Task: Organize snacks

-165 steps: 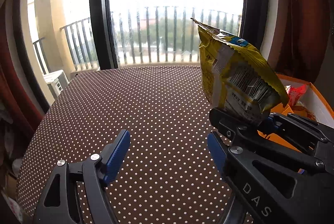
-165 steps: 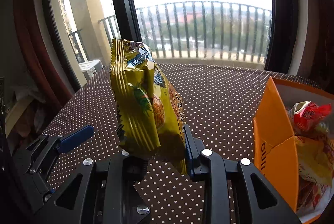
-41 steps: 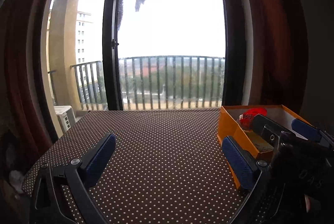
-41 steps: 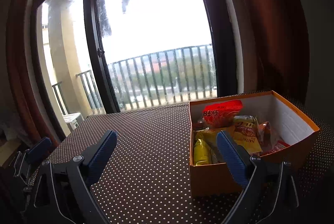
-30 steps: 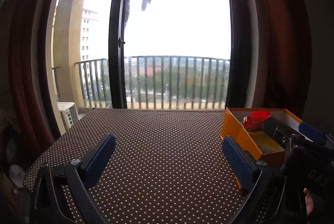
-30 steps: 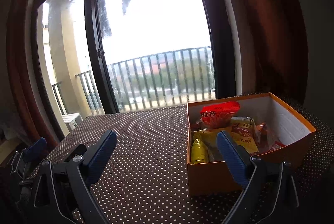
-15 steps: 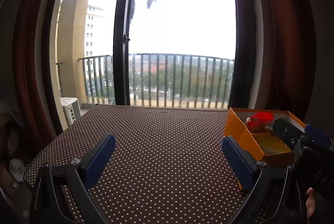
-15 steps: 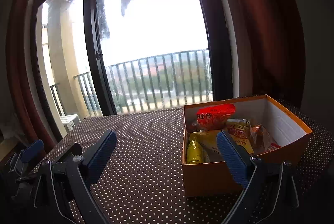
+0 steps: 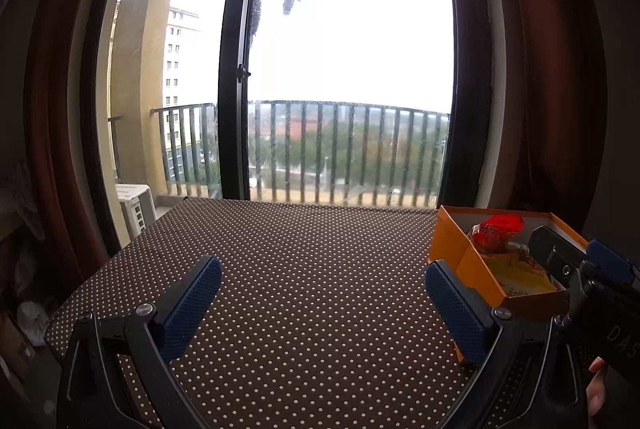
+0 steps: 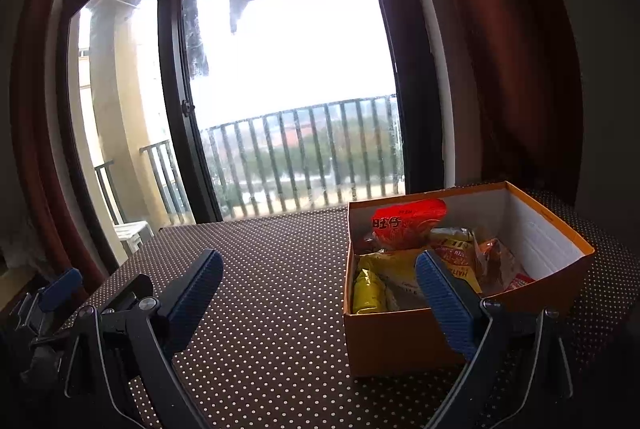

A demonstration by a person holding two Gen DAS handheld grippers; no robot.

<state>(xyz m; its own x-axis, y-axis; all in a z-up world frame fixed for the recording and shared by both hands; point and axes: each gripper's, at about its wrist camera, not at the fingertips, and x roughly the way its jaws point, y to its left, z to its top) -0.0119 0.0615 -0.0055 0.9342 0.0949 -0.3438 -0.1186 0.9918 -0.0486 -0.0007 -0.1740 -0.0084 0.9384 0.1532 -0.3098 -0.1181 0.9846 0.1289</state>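
Observation:
An orange cardboard box (image 10: 400,337) stands on the brown polka-dot table, right of centre in the right wrist view and at the right in the left wrist view (image 9: 452,249). It holds several snack packs: a red pack (image 10: 408,223) at the back and yellow packs (image 10: 376,285) in front. My right gripper (image 10: 320,293) is open and empty, held above the table just in front of the box. My left gripper (image 9: 322,299) is open and empty over the bare tablecloth, left of the box. The right gripper's body (image 9: 592,293) shows at the right of the left wrist view.
The polka-dot table (image 9: 320,261) runs back to a glass balcony door (image 9: 340,89) with a railing outside. Dark red curtains (image 10: 500,49) hang on both sides. The left gripper's body (image 10: 48,309) shows at the left edge of the right wrist view.
The yellow pack once held in my right gripper lies in the box, and that gripper is open. Over the last second both grippers have drawn back slightly from the box.

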